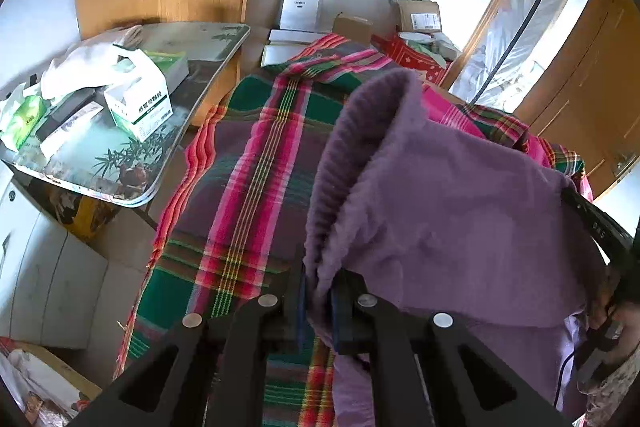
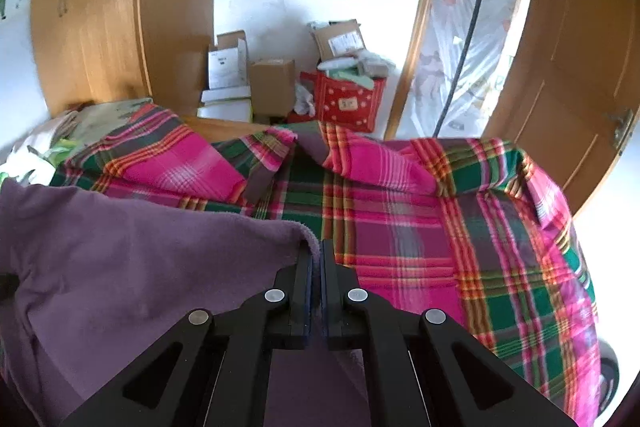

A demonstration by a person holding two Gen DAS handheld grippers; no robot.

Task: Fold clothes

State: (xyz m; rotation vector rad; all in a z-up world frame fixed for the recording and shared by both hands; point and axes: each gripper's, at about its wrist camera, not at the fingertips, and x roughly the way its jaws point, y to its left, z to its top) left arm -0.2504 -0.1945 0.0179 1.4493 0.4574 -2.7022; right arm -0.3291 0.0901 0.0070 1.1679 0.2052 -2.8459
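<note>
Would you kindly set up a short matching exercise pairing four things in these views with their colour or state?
Things:
1. garment
2. bedcover
3. bag
4. right gripper

Descriptions:
A. red with white spots, on the floor by the boxes
B. plain purple, pinched at two edges
C. jaws shut on a fabric edge
D. pink and green plaid, spread under the clothing

Pairs: 1-B, 2-D, 3-A, 4-C
</note>
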